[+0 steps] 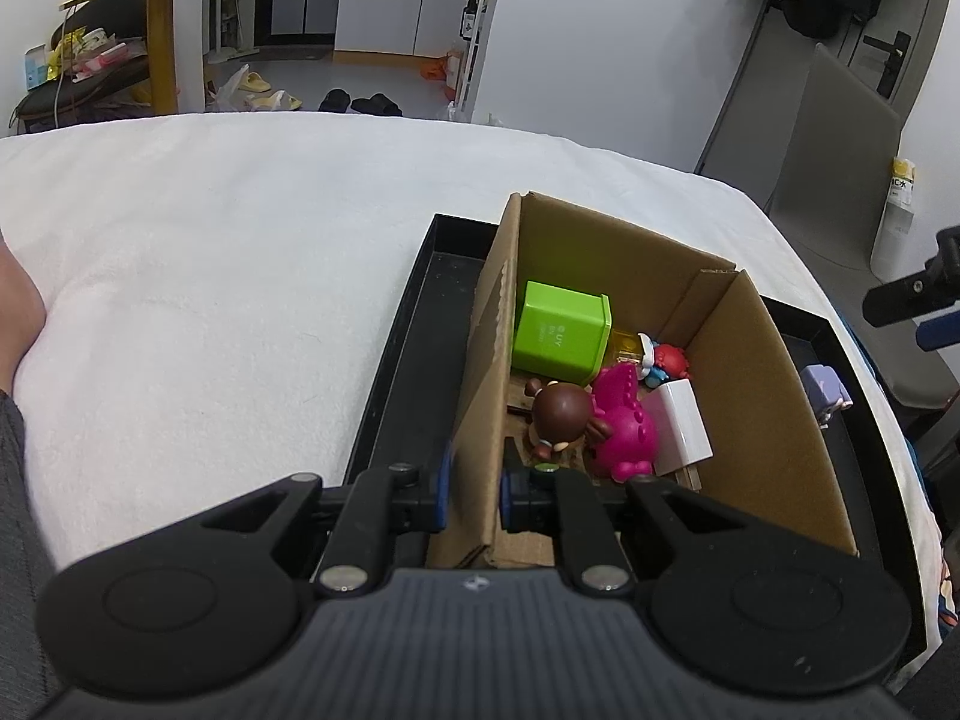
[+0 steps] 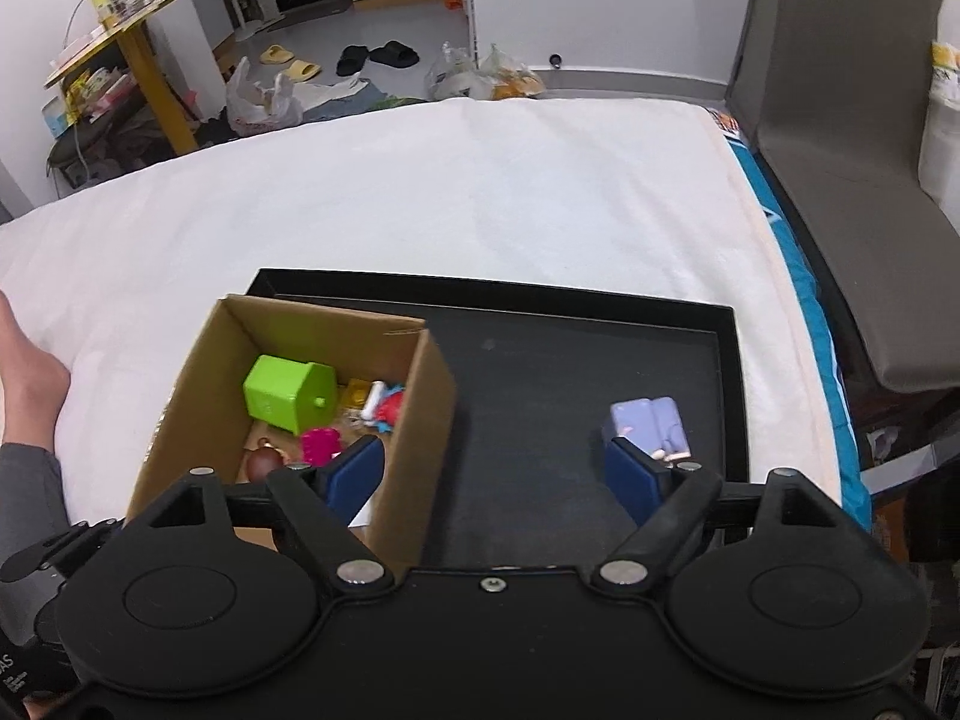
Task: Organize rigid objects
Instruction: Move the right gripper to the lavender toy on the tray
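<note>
- Jaws of the left gripper [image 1: 474, 495] pinch the near wall of the cardboard box [image 1: 774, 420], steadying it.
- Right gripper [image 2: 498, 474] jaws are spread, empty.
- Most toys lie in the box; the purple toy [image 2: 648, 423] sits right of the box on the black tray [image 2: 540, 396].
- Next move, likely: straddle the purple toy and close.
</note>
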Tool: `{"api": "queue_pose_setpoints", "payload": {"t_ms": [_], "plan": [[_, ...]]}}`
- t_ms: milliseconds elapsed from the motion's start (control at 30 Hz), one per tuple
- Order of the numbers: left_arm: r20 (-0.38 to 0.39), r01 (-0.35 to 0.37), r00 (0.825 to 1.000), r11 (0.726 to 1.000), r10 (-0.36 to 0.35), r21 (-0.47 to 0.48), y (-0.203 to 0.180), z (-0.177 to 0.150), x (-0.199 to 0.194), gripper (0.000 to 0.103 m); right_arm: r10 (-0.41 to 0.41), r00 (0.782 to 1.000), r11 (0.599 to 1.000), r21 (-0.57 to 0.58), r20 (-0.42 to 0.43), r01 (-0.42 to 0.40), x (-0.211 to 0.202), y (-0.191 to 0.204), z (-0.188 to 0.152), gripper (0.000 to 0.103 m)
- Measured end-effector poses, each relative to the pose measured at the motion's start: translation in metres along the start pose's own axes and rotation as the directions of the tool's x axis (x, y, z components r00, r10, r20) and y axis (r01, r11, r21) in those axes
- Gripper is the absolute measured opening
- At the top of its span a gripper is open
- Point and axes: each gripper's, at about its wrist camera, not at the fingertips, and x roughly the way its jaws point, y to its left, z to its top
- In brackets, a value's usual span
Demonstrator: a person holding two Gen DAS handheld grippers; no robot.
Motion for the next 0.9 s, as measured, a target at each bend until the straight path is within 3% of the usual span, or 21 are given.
{"api": "queue_pose_setpoints", "payload": {"t_ms": [300, 433, 900], "plan": [[0.001, -0.004, 1.000, 1.000, 0.004, 0.002, 0.000, 0.000, 0.000, 0.014, -0.033, 0.999, 0.999, 0.026, -0.017, 0.034, 0.014, -0.033, -0.002, 0.086], [0.001, -0.002, 1.000, 1.000, 0.002, 0.002, 0.000, 0.000, -0.001, 0.014, 0.012, 1.000, 0.996, 0.086, -0.026, -0.009, 0.025, -0.052, -0.001, 0.085], [0.000, -0.004, 1.000, 1.000, 0.004, 0.001, 0.000, 0.001, 0.000, 0.014, -0.006, 0.997, 0.994, 0.110, -0.076, 0.014, 0.068, -0.090, 0.003, 0.075]]}}
